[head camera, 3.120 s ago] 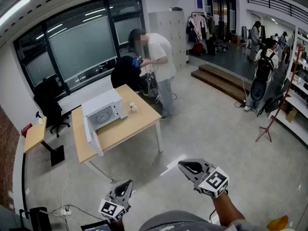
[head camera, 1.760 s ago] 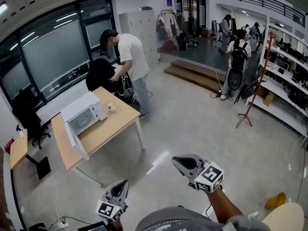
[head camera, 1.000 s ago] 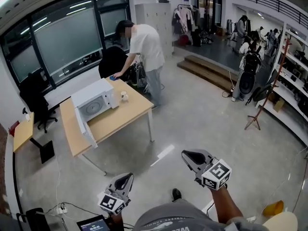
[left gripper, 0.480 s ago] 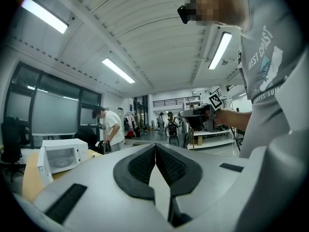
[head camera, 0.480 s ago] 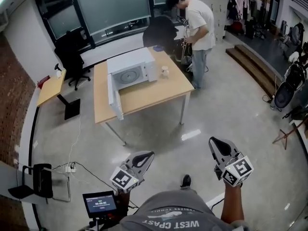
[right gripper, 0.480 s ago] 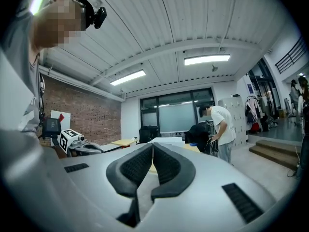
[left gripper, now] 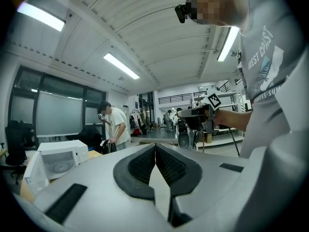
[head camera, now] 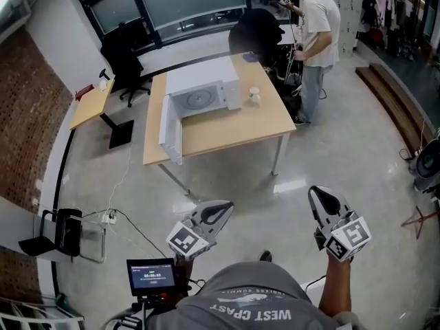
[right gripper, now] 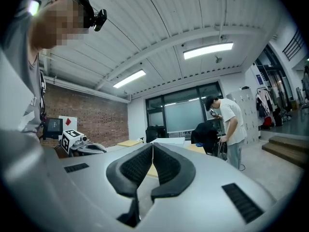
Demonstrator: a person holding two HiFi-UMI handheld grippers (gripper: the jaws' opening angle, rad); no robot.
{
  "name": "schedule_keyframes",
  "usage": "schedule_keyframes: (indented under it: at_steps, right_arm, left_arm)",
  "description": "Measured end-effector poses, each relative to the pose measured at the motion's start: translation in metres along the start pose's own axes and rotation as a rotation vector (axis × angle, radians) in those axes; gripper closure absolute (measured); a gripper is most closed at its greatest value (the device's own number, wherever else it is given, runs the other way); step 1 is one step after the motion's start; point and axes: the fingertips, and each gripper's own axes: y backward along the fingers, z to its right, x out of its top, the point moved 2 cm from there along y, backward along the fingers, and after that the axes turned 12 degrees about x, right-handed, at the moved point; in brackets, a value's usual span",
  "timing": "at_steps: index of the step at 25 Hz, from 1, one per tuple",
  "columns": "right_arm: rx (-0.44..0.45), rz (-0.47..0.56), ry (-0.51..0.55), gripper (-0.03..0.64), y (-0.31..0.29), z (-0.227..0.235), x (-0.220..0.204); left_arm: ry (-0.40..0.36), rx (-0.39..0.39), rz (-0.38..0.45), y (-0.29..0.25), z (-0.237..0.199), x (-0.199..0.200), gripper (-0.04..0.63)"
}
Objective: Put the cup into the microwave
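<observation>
1. Clenched jaws on left gripper [head camera: 225, 206] and right gripper [head camera: 318, 193]: shut tight, nothing pinched in either, both empty.
2. Held low in front of the body, over bare floor [head camera: 357, 143], noses aimed roughly twd the tabletop [head camera: 227, 130].
3. Cup [head camera: 254, 95]: upright on the tabletop, just right of the microwave [head camera: 203, 88], apart from it as far as can be told, near the far right part of the top.
4. Microwave door [head camera: 170, 130] swung wide open to the left, cavity w/ turntable facing this way. Ready to receive.
5. Key relation: cup straight ahead and well apart from both sets of jaws, way out of reach. Sits between the two grippers' lines, about even for distance. Long axis vertical, so prob. a level side-on pinch.
6. Judging by layout, rt gripper looks the handier pick: cup on the microwave's right flank, clear of the door on the left.
7. Stage, by the look of it: approach only, cup untouched, nothing done yet. Next up: close the gap, spread the jaws before arriving.
8. Watch-out: bystander [head camera: 317, 26] at the far right corner of the tabletop, near the cup's side. Could crowd the reach.
</observation>
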Motion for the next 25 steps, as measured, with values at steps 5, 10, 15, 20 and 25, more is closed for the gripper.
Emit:
schedule_keyframes:
  at_steps: [5,10,15,20,25]
  right_arm:
    - [0.046,0.010,-0.003,0.600,0.000,0.049,-0.003]
    - [0.060,0.009,-0.037,0.600,-0.003,0.079,-0.018]
    - [0.052,-0.005,-0.077,0.600,-0.010,0.101,-0.029]
    - [0.040,-0.023,-0.076,0.600,-0.039,0.117,-0.036]
    - [0.023,-0.020,-0.055,0.600,-0.075,0.126,-0.032]
  left_arm:
    - [-0.020,0.027,-0.014,-0.046,0.006,0.007,0.574]
    - [-0.038,0.034,-0.053,-0.071,0.005,0.003,0.574]
    - [-0.026,0.039,-0.090,-0.090,-0.006,-0.002,0.574]
    - [-0.019,0.029,-0.067,-0.105,-0.039,-0.011,0.574]
    - [-0.033,0.013,-0.025,-0.118,-0.080,-0.012,0.574]
